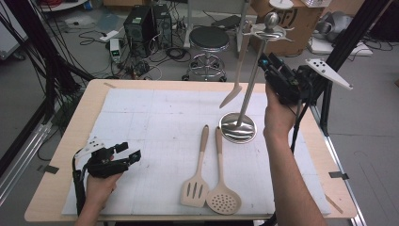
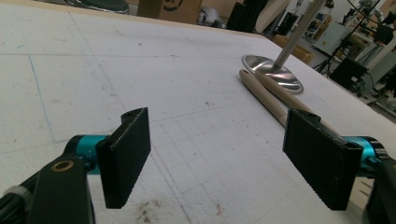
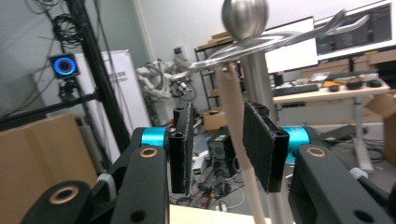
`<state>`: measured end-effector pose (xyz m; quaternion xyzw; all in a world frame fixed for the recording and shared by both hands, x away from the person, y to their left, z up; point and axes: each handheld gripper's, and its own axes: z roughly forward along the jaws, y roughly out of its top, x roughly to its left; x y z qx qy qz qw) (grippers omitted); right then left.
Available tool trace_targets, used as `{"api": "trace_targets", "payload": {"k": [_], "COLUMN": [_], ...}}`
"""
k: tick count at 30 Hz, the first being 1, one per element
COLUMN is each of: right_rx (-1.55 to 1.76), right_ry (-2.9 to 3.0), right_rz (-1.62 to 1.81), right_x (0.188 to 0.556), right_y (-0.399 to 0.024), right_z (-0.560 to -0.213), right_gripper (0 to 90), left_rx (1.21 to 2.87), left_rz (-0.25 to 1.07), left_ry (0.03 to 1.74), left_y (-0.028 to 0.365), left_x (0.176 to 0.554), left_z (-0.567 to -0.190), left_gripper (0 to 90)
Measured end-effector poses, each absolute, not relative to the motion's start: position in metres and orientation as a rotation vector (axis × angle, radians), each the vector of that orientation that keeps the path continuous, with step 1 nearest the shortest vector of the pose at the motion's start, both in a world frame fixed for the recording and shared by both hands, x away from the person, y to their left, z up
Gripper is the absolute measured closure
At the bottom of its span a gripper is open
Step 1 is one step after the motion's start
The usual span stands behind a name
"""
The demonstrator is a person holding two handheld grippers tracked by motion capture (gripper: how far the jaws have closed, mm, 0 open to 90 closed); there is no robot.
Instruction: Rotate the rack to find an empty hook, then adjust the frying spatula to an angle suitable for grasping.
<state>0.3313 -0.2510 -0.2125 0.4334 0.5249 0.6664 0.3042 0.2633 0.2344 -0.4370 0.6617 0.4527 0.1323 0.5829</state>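
Utensils are going onto the rack (image 1: 244, 75) near the worktop's far right corner. One spatula (image 1: 237, 75) already hangs from its top ring; the slotted turner (image 1: 196, 181) and skimmer (image 1: 222, 188) lie near the front edge, still to hang. The right gripper (image 3: 215, 144) has just been opening, the hung handle loose between its jaws, apparently released. The left gripper (image 2: 224, 154) rests wide open, empty, at the front left. No readable labels.

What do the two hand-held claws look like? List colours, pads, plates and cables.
Both are black. The left claw has flat, textured black pads on cyan mounts, with brass-ringed holes. The right claw is built the same. In the high view each carries a pale three-cornered plate dotted with holes and trails a black cable. Both forearms are bare, without sleeves.
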Motion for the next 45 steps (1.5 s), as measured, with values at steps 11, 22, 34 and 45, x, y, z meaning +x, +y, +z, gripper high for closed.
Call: {"api": "trace_targets", "payload": {"k": [11,22,34,45], "right_rx": [1.188,1.215,1.256,1.281], "right_ry": [1.423,1.451,1.513,1.565], "right_rz": [1.794,1.774,1.785,1.793], "right_x": [0.328,0.325,0.323,0.319], "right_y": [-0.25,-0.252,-0.243,-0.236], "right_z": [-0.224,-0.239,-0.259,-0.274], "right_gripper": [52.8,52.3,50.6,49.3], "left_rx": [1.543,1.555,1.554,1.554], "left_rz": [0.305,0.299,0.301,0.298], "left_ry": [1.054,1.048,1.047,1.046], "left_y": [0.233,0.23,0.23,0.229], "left_x": [0.264,0.267,0.267,0.267], "left_z": [-0.437,-0.438,-0.437,-0.437], "left_gripper": [23.9,23.9,23.9,23.9]}}
